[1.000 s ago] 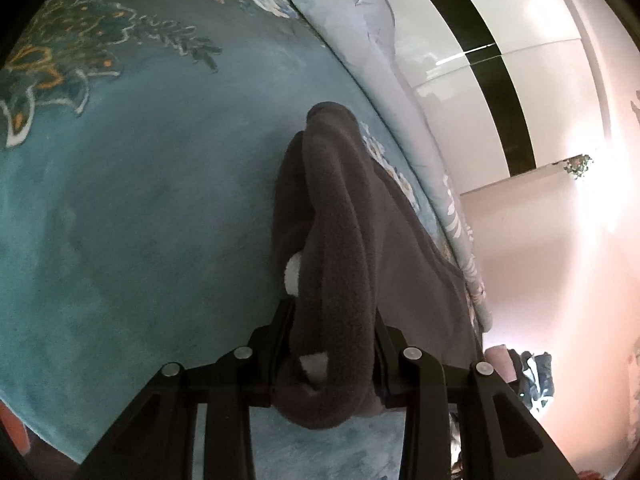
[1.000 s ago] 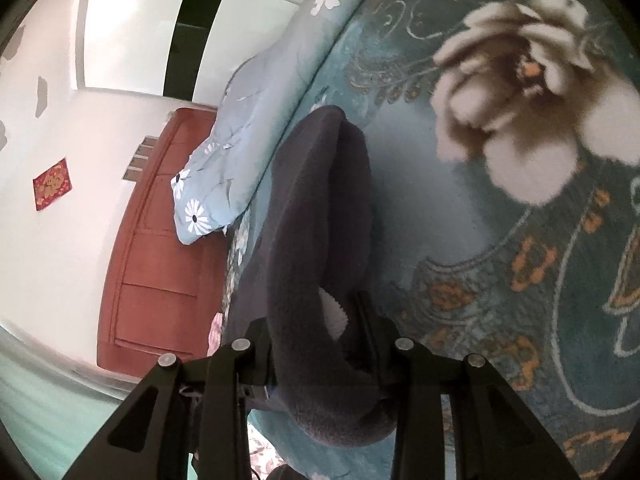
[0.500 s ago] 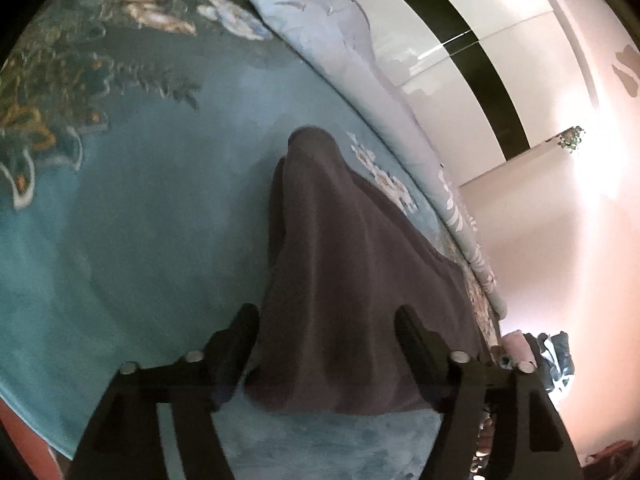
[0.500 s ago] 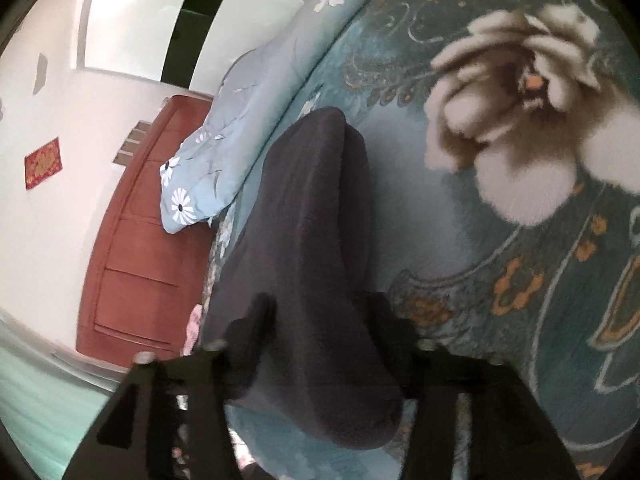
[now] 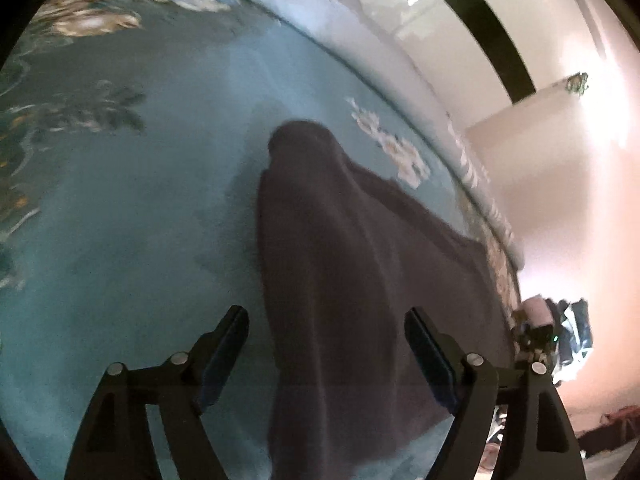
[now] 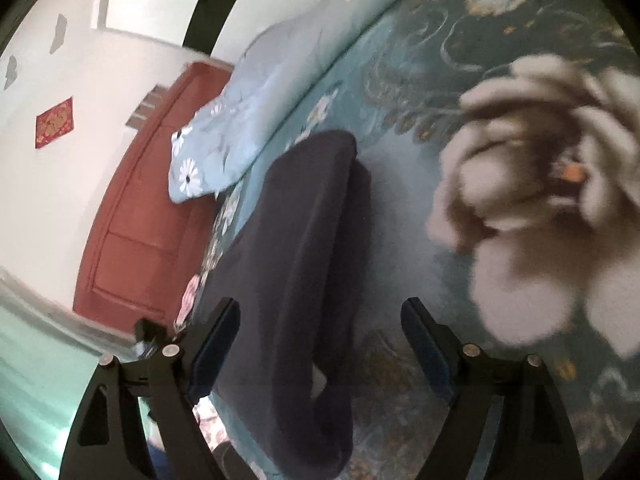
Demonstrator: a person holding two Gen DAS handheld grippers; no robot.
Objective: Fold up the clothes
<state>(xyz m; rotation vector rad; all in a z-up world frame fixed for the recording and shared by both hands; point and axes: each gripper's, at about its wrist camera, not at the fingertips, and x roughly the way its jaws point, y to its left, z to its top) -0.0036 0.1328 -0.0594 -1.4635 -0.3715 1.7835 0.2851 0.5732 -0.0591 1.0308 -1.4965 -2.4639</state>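
Observation:
A dark grey fleece garment (image 5: 344,280) lies folded on a teal floral bedspread (image 5: 120,240). In the left wrist view my left gripper (image 5: 326,320) is open, its jaws wide apart on either side of the garment's near end, just above it. In the right wrist view the same garment (image 6: 296,260) lies as a thick folded strip. My right gripper (image 6: 320,312) is open too, jaws spread to either side of the fold's near end, holding nothing.
A light blue flowered quilt (image 6: 256,104) lies along the bed's far side, also in the left wrist view (image 5: 360,40). A red-brown wooden door (image 6: 136,216) and white walls stand beyond. Clutter (image 5: 560,332) sits past the bed edge.
Both grippers were shut on the garment's folded ends a second ago. They have opened and let go, and pulled back slightly. The garment now rests flatter on the bedspread.

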